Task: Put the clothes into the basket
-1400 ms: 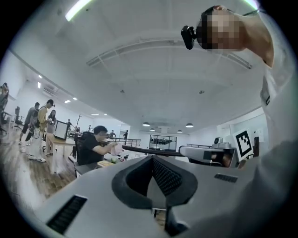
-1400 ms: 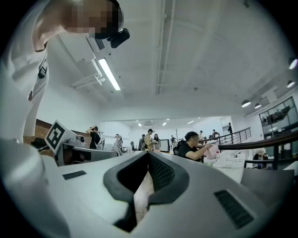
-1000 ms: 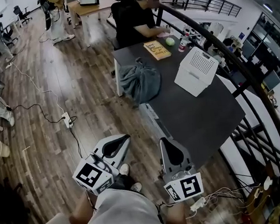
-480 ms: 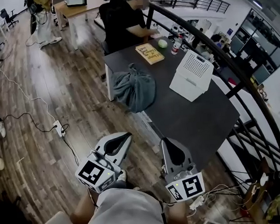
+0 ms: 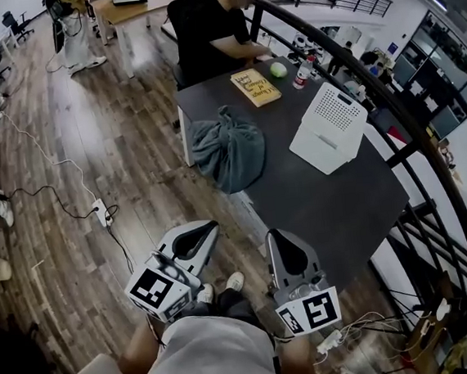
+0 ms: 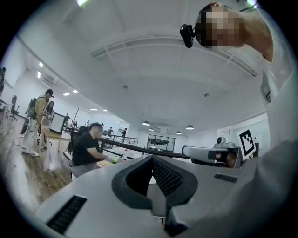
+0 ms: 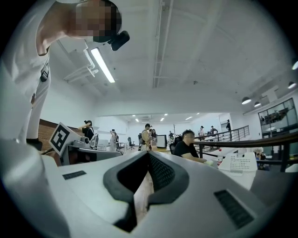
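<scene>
The left tool [image 5: 210, 227] is clenched on nothing: its two dark pads meet at the tips, leaving only a loop-shaped hollow behind them. It is held level, low in the head view, over the wooden floor [image 5: 90, 146]. The right tool [image 5: 272, 234] beside it is likewise closed and empty, tips together, near the close edge of the dark surface [image 5: 325, 202]. Both point toward that surface, well short of anything on it

The clothes [image 5: 231, 145], a grey-green bundle gathered at the top, lie on the surface at its left edge and partly droop over the side. The basket [image 5: 329, 128], a white box with a perforated face, stands on the surface to the right of the clothes, apart from them

At the far end lie a yellow book [image 5: 255, 86], a round green thing [image 5: 278, 69] and a small bottle [image 5: 298, 75]. Next to them sits a person [image 5: 206, 28] in a dark top, one arm resting on the surface. A curved dark railing [image 5: 391, 113] runs along the right side, and a white power strip [image 5: 99, 211] with its cable lies on the floor at the left
</scene>
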A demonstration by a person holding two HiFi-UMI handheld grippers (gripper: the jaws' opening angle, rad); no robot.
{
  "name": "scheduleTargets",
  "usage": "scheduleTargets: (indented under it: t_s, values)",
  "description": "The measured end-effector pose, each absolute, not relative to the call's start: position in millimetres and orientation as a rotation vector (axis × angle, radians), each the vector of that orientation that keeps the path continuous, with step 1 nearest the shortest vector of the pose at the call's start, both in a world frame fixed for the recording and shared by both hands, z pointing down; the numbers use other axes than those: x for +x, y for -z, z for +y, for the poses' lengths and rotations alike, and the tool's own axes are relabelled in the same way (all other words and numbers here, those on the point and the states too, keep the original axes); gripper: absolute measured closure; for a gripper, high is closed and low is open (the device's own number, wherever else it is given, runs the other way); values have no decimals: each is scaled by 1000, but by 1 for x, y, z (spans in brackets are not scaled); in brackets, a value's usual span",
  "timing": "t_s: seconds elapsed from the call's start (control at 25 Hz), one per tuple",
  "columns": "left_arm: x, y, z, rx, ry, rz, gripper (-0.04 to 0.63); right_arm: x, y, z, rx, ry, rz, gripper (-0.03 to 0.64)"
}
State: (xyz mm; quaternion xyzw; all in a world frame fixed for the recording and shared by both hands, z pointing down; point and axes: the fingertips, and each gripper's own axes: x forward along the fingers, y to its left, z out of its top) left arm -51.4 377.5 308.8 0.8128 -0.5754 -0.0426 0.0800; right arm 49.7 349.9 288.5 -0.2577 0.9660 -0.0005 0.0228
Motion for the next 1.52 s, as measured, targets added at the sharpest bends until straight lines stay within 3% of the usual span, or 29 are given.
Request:
scheduleTargets:
  t_s: [0.88,1.52]
  values:
    - [-21,-305,294,2303,53,-1915,591,77,-288,252,-562,56,2986,597]
    - [-67,-329,219,2319,58,-1848,591,32,-310,180,-652,41,3053,597]
